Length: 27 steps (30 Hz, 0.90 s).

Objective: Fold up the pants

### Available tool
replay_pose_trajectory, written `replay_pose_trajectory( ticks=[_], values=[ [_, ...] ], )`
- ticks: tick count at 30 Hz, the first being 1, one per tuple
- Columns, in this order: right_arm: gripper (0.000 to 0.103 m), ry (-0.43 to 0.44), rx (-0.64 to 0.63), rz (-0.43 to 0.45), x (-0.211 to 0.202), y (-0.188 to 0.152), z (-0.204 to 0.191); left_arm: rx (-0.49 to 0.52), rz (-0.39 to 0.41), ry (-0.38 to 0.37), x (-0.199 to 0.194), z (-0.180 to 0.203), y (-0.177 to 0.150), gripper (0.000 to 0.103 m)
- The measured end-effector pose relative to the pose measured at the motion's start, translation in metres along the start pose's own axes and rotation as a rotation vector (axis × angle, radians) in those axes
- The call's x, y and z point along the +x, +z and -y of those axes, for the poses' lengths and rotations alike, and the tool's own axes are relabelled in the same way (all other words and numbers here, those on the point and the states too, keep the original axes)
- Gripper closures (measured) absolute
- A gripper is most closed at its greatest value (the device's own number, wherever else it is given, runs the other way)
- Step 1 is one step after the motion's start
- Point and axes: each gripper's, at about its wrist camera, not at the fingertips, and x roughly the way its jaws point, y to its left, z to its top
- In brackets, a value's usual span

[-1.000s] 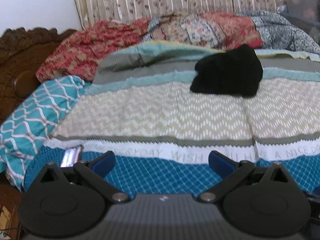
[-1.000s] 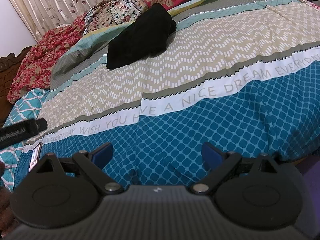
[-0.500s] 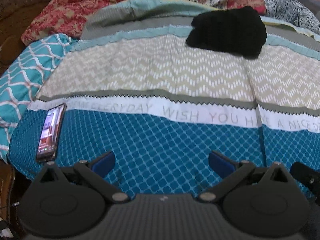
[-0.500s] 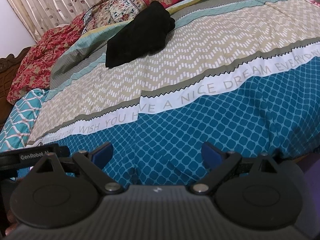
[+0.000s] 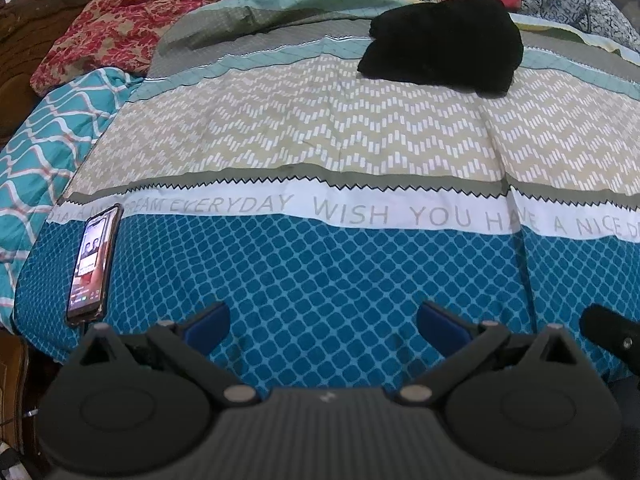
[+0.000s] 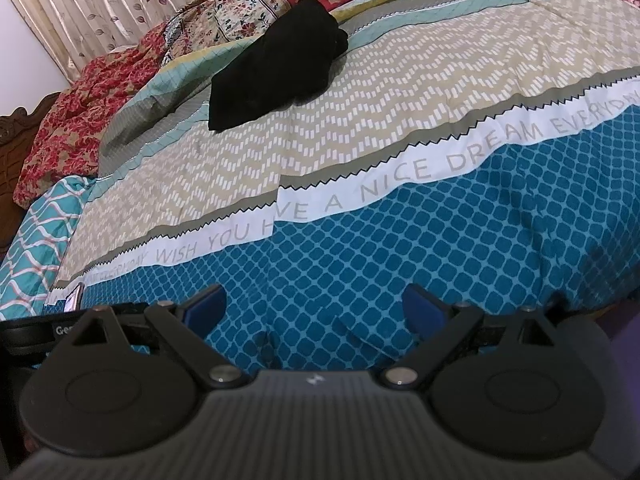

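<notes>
1. Bed [image 5: 320, 264]: covered by a patterned bedsheet [image 6: 400, 128] with teal lattice at the near edge, a white lettered band, then beige chevrons. Broad and nearly bare in the middle, so good room for spreading a garment flat before any fold.

2. Black pants [image 5: 444, 40]: lying in a compact bundle on the far side of the bed, across the grey and pale teal stripes, just short of the floral bedding [image 5: 100, 28] heaped behind. Possibly already folded; too dark for seams or waistband to be read. Well apart from both claws.

3. Left claw [image 5: 322, 326]: jaws spread wide, nothing between them, low over the near teal edge.

4. Right claw [image 6: 316, 312]: likewise wide open and empty, over the same near edge, just beside the left one.

5. Smartphone [image 5: 94, 264]: screen lit, lying at the near left corner of the bed, well clear of the pants.

6. Advice for the reach: carry both claws forward across the bed together, aim for two separate edges of the bundle rather than its middle, pinch only the top layers, and draw the cloth toward the open chevron area. Keep clear of the phone on the left.
</notes>
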Motion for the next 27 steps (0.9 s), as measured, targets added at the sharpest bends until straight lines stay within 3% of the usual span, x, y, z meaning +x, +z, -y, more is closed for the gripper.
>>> replay_pose_trajectory(
  ticks=[27],
  values=[
    [0.006,0.000,0.001,-0.029,0.0043,0.0002,0.0031,0.000,-0.004,-0.024,0.0016,-0.0004,-0.0013,0.000]
  ],
)
